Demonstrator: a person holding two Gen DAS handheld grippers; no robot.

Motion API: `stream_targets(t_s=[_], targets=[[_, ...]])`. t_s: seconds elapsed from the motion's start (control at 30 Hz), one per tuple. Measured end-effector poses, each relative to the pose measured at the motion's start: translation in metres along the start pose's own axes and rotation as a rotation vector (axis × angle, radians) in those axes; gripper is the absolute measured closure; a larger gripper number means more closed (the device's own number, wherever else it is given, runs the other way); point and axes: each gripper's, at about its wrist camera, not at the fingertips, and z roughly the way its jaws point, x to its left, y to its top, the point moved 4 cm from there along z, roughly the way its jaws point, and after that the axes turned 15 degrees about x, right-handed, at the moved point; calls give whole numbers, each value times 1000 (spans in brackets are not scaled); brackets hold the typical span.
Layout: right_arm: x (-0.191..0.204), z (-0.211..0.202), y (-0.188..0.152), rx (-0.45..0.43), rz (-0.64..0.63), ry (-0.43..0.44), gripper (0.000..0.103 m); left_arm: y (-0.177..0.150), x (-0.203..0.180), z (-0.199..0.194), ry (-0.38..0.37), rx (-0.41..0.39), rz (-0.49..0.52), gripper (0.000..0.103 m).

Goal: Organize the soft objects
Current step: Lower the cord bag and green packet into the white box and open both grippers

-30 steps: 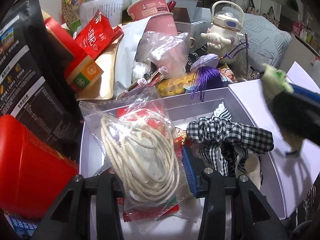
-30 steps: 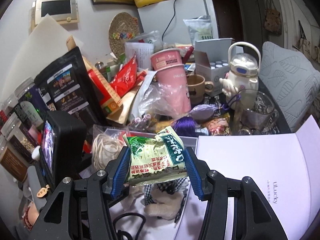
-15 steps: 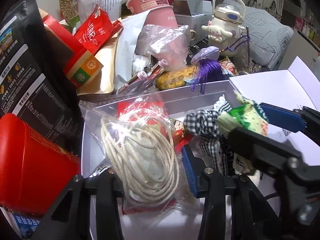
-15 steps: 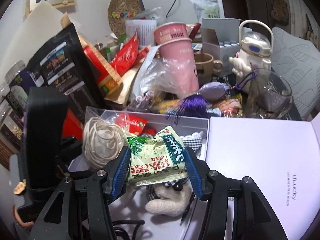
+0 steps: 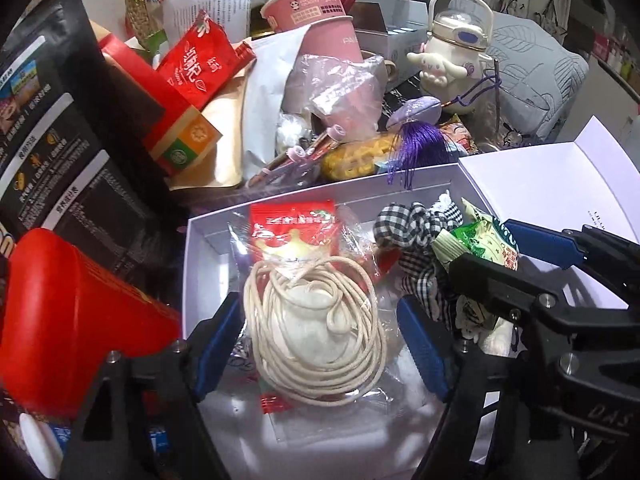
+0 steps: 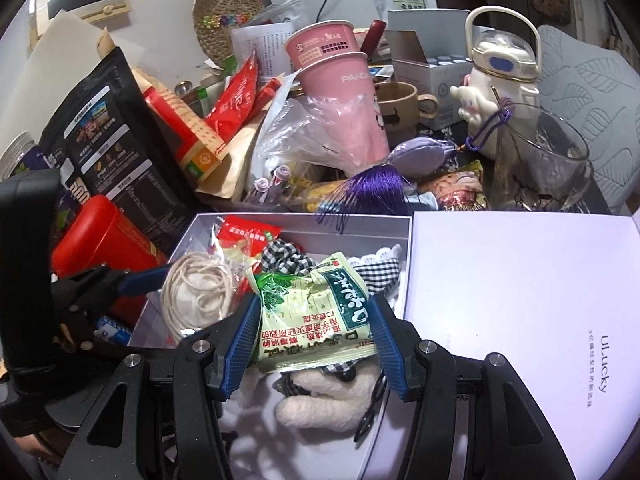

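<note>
Left claw (image 5: 320,332) jaws have just been opening, now wide and clear of the bagged cord (image 5: 316,336) lying between them in the box (image 5: 192,280); right claw (image 6: 312,336) grips the green packet (image 6: 312,320), long axis across its jaws, lower over the box than before.

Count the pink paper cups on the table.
2. They are stacked behind the white box: the upper cup is nested in the lower cup. Clutter may hide others.

Light: soft indoor light, moderately bright, dim toward the corners.
Glare: white box lid (image 6: 520,300) nearly washes out; plastic bag (image 5: 340,84) glints.
Distortion: strong fisheye bending, dark rounded edges.
Focus: centre sharp, edges slightly soft.
</note>
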Motion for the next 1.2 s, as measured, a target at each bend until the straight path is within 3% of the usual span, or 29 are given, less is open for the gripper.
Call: stream_targets(t_s=[0.5, 0.63, 1.03, 1.2], targets=[[-8, 1, 2, -1, 40, 27, 46, -2, 17, -4, -9, 16, -44, 25], [-7, 6, 1, 38, 35, 32, 33, -1, 18, 1, -14, 26, -48, 25], [3, -7, -4, 27, 0, -24, 32, -6, 17, -9, 2, 1, -37, 25], [8, -23, -9, -6, -22, -78, 32, -12, 18, -29, 3, -53, -43, 25]])
